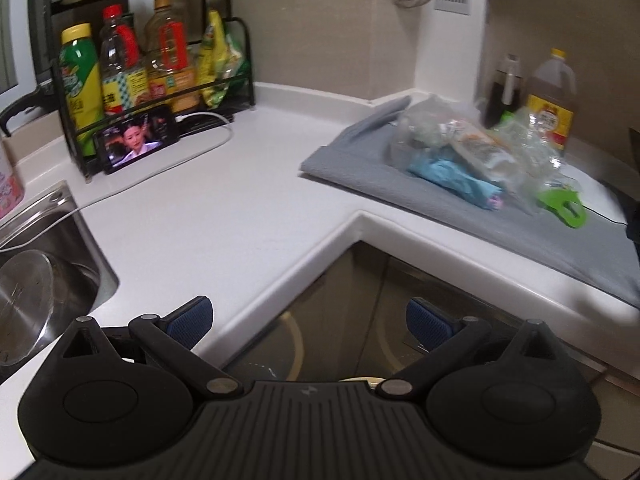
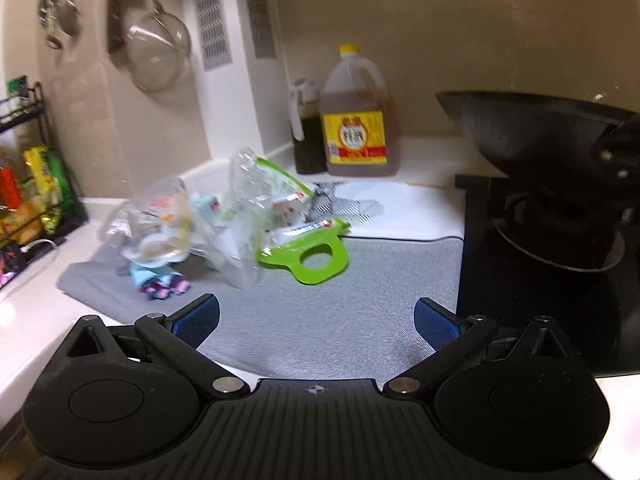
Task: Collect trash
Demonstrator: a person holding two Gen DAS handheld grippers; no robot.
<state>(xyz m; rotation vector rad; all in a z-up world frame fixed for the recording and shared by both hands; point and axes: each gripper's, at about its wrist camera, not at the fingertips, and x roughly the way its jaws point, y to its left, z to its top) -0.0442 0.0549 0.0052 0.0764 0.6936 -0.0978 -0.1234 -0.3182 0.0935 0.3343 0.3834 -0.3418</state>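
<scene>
A heap of trash lies on a grey mat (image 1: 500, 232) (image 2: 360, 300) on the white counter: crumpled clear plastic packaging (image 1: 436, 128) (image 2: 156, 216), a blue wrapper (image 1: 456, 180) (image 2: 148, 276) and a green plastic handle piece (image 1: 564, 208) (image 2: 308, 256). My left gripper (image 1: 308, 320) is open and empty, held over the counter's inner corner, well short of the heap. My right gripper (image 2: 316, 320) is open and empty above the mat's near part, with the heap ahead and to the left.
A steel sink (image 1: 48, 264) with a pot lies at the left. A black rack (image 1: 152, 76) of bottles with a phone (image 1: 136, 144) and cable stands in the corner. Oil jug (image 2: 356, 120) and dark bottle (image 2: 306, 132) stand behind the heap. A black wok (image 2: 540, 136) on the stove is at right.
</scene>
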